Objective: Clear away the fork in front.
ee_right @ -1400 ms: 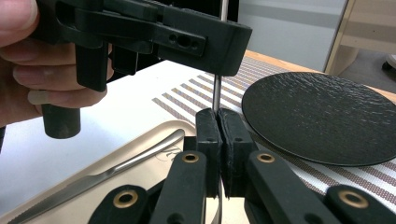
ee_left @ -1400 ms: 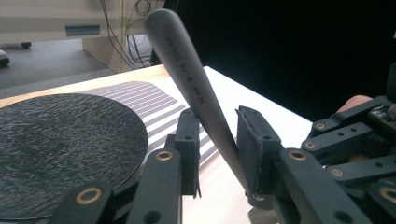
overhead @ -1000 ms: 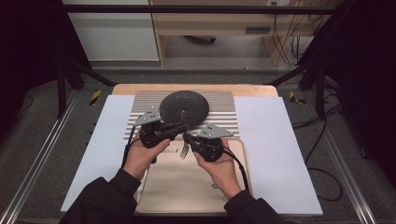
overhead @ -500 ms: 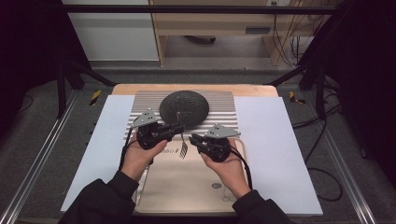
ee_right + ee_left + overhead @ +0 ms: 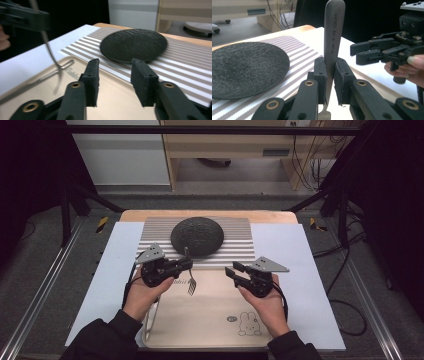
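While the left gripper (image 5: 186, 263) clamps its jaws on the handle of the fork (image 5: 190, 279), the fork hangs tines down over the far left part of the beige tray (image 5: 210, 320). Right gripper (image 5: 232, 270) sits well apart from the fork, above the tray's right side; its jaws have just been opening, with nothing between them. Black round plate (image 5: 197, 236) rests on the striped mat (image 5: 235, 240) beyond the tray on the desk.
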Motion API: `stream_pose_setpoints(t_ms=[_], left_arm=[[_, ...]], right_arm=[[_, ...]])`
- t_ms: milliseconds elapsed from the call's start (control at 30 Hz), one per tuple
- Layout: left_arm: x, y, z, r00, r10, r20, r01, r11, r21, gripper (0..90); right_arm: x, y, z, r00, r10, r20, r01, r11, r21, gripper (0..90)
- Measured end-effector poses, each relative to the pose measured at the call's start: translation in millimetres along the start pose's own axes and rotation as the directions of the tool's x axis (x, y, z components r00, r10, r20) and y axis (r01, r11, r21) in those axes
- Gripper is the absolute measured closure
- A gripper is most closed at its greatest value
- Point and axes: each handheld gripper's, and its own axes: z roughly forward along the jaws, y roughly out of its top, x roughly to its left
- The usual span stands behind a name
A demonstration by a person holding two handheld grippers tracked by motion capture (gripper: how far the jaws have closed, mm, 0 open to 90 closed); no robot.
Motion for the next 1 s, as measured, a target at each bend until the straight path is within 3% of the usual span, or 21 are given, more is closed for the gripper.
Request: stream_pose_setpoints(t_ms=[200, 267, 467, 600, 800, 1000], left_arm=[[-8.7, -11.1, -11.3, 0.9998, 0.016, -0.009, -0.015, 0.9997, 0.021, 80.8], [-11.8, -15.8, -13.6, 0.9998, 0.017, -0.010, -0.016, 0.9995, 0.025, 80.8], [-18.0, -25.0, -20.3, 0.9999, 0.004, -0.014, -0.003, 0.9993, 0.036, 80.8], [-19.7, -28.9, -26.7, 0.9998, -0.008, -0.020, 0.009, 0.9992, 0.039, 80.7], [-24.6, -33.7, -39.8, 0.9991, -0.009, -0.041, 0.010, 0.9995, 0.031, 80.7], [-27.3, -45.9, -50.4, 0.9988, -0.014, -0.047, 0.016, 0.9988, 0.047, 80.6]], right_arm=[[-20.6, -18.5, -26.1, 0.9965, 0.011, 0.083, -0.006, 0.9983, -0.058, 36.1], [-29.3, -23.7, -33.2, 0.9944, 0.017, 0.105, -0.012, 0.9985, -0.053, 31.4], [-50.0, -37.1, -59.9, 0.9827, 0.022, 0.184, -0.012, 0.9984, -0.054, 19.6], [-61.5, -48.6, -77.1, 0.9689, 0.031, 0.246, -0.014, 0.9974, -0.071, 10.3], [-71.8, -57.2, -94.0, 0.9534, 0.074, 0.293, -0.037, 0.9908, -0.130, 7.3], [-74.7, -62.0, -94.7, 0.9381, 0.086, 0.335, -0.048, 0.9916, -0.120, 7.2]])
